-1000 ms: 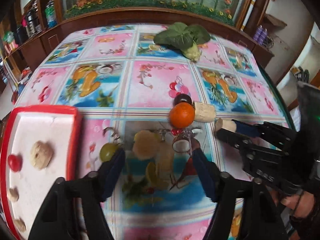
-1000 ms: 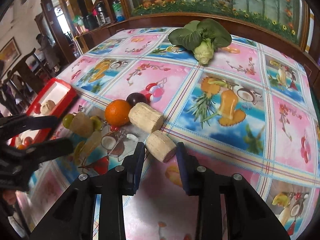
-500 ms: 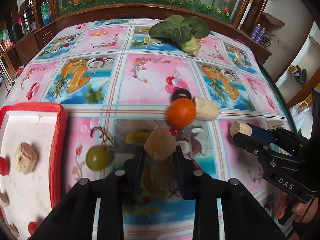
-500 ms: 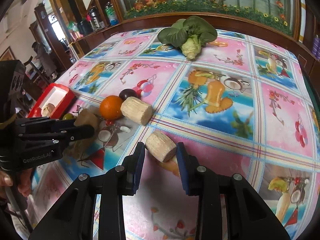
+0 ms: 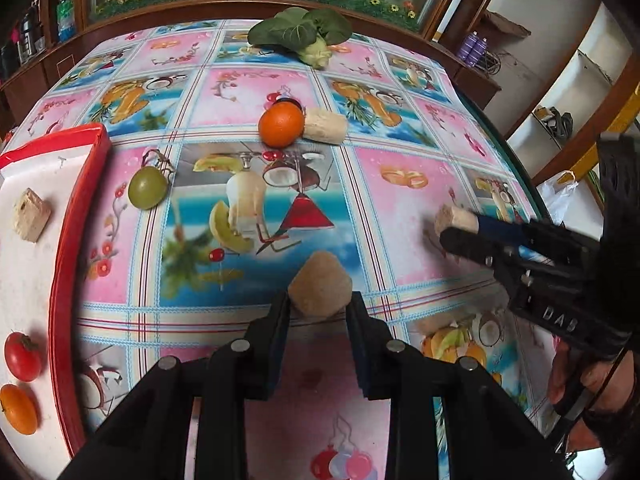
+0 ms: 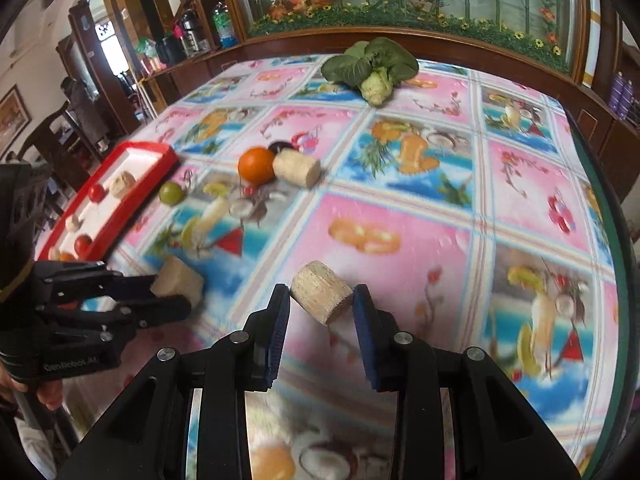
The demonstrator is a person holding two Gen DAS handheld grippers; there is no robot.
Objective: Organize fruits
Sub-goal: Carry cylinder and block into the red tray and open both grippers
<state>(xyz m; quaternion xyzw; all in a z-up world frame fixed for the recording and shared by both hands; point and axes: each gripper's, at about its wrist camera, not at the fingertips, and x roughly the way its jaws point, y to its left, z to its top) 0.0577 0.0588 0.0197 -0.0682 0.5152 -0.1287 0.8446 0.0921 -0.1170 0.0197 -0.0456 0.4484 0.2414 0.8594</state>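
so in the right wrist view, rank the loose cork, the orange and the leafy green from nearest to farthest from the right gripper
Measured from the right gripper:
1. Loose cork, lying up and left of centre on the tablecloth.
2. Orange, touching the cork's left end, barely farther; close to call.
3. Leafy green, at the table's far edge, clearly farthest.

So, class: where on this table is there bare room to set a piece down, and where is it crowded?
Free: the cloth between the bok choy and the orange, and the right side beyond the cork. Crowded: the cluster of orange, cork and green grape beside the red tray.
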